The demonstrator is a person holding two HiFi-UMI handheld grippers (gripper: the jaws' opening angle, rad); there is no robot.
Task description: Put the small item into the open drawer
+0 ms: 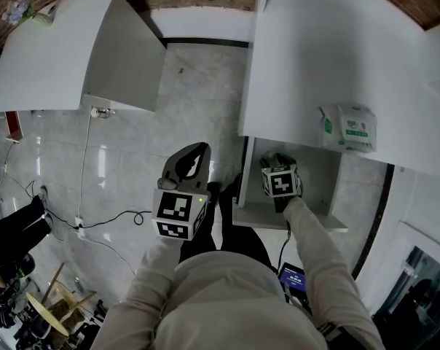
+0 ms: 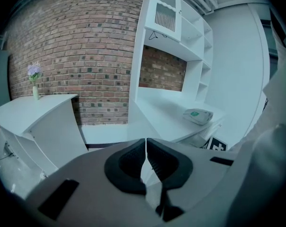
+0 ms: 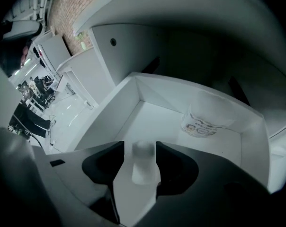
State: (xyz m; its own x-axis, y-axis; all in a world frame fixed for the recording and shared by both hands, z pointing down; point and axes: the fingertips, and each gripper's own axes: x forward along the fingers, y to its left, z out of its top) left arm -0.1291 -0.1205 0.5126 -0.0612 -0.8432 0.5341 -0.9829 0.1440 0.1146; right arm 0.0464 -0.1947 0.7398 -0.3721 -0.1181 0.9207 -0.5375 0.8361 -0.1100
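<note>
Right gripper view | right tongs (image 3: pixel 139 148) spread | item (image 3: pixel 143 170) between | pack (image 3: pixel 204 123), perhaps tissues, beyond | left tongs (image 2: pixel 146 145) together

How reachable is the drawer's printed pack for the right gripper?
Likely reachable: right gripper is over the open drawer, bare floor to the printed pack; small item between its jaws.

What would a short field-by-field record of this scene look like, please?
drawer: white, open
right gripper: jaws apart, pointing down into the drawer
small item: pale, blurred, between the right jaws; pads not pressing on it
printed pack: inside the drawer, by its far wall
left gripper: jaws together, nothing between them, outside the drawer
wipes packet: on the desk top above the drawer
</note>
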